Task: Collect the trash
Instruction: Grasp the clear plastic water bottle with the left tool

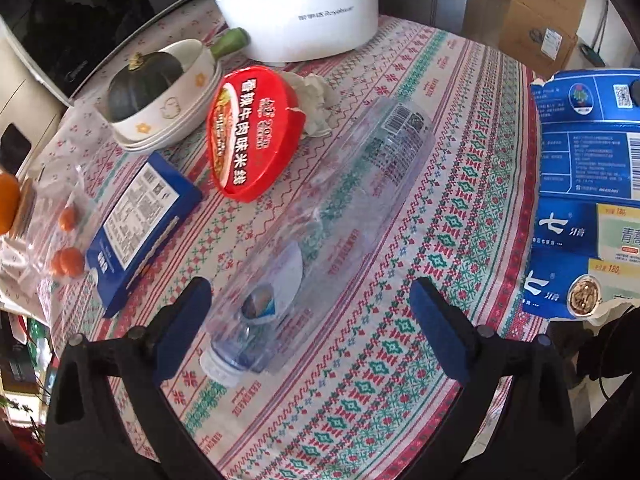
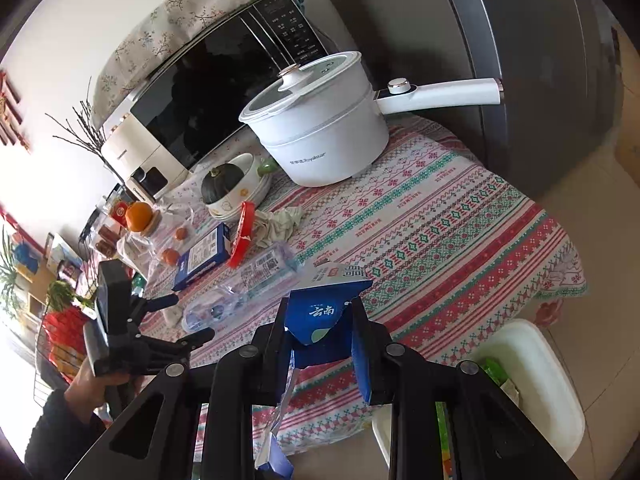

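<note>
The left gripper (image 1: pixel 310 300) hangs over the table (image 1: pixel 460 184) with its 2 blue-padded fingers (image 1: pixel 184 320) spread wide apart and nothing pressed between them. Below it an empty clear plastic bottle (image 1: pixel 340 208) lies on its side on the patterned tablecloth, cap end near the table's front edge and just inside the left finger, base toward the middle — the pads do not touch it.

The right gripper (image 2: pixel 320 332) is clamped on a torn blue toothpaste carton (image 2: pixel 324 308), its fingers pinching the crumpled cardboard from both sides; a ragged strip hangs down beneath. It holds the carton at the front edge of the table, with a white bin (image 2: pixel 536 364) on the floor just beyond that edge, green and pale scraps already inside.

More trash lies further in: a red noodle-cup lid (image 1: pixel 250 136) tipped up against a crumpled tissue (image 1: pixel 316 92), and a flat blue box (image 1: pixel 140 224) toward the left edge. Behind them stand a stack of bowls (image 1: pixel 172 116) holding a dark green squash (image 1: pixel 140 84), and a white electric pot (image 1: pixel 304 8) at the back edge.
</note>
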